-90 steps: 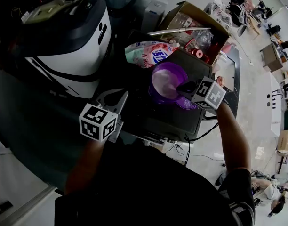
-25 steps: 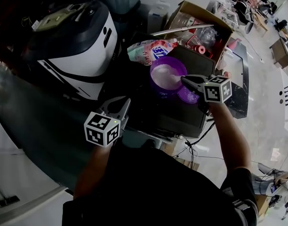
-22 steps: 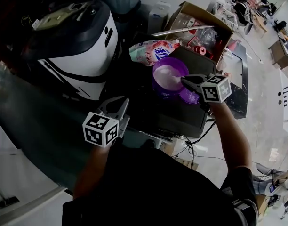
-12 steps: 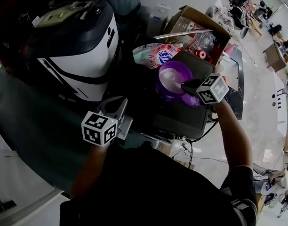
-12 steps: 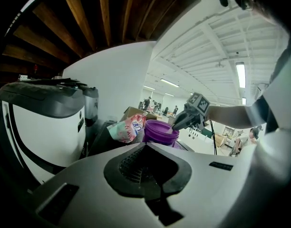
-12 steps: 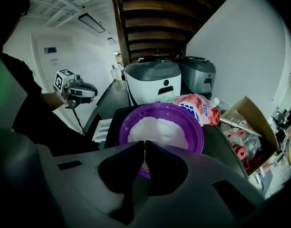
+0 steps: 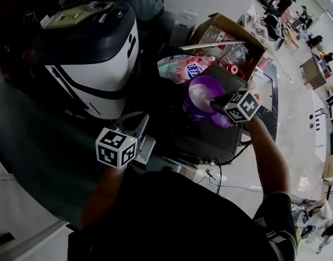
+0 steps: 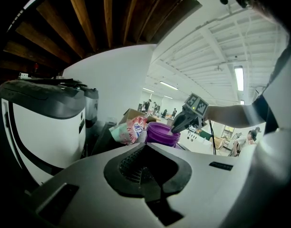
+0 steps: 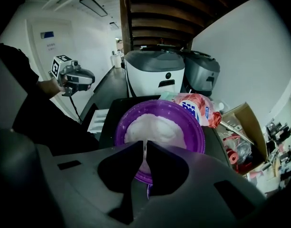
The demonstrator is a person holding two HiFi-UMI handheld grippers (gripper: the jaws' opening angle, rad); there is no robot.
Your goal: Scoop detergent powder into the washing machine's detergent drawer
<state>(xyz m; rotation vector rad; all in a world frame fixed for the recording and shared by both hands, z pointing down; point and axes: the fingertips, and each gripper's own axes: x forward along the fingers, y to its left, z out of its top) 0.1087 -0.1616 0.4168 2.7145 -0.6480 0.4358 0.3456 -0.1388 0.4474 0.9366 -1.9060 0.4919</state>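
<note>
Your right gripper (image 9: 145, 145) clenches its fingers on a thin purple scoop handle (image 9: 148, 190) above the round purple plastic tub (image 9: 201, 137) of white detergent powder (image 9: 157, 128). Your left gripper (image 7: 136, 122) has its fingers clenched on nothing.

Cardboard box (image 7: 238, 27) at the back, open and full of clutter. Metal rod (image 7: 210, 45) lies across its near edge. Red spools (image 7: 232, 68) inside, by the near right corner. White jug (image 7: 184, 22) just left of the box. Cables (image 7: 218, 173) hang down to the pale floor (image 7: 302, 135). Wooden beams (image 8: 107, 13) overhead, ceiling lamp (image 8: 239, 77) lit.
</note>
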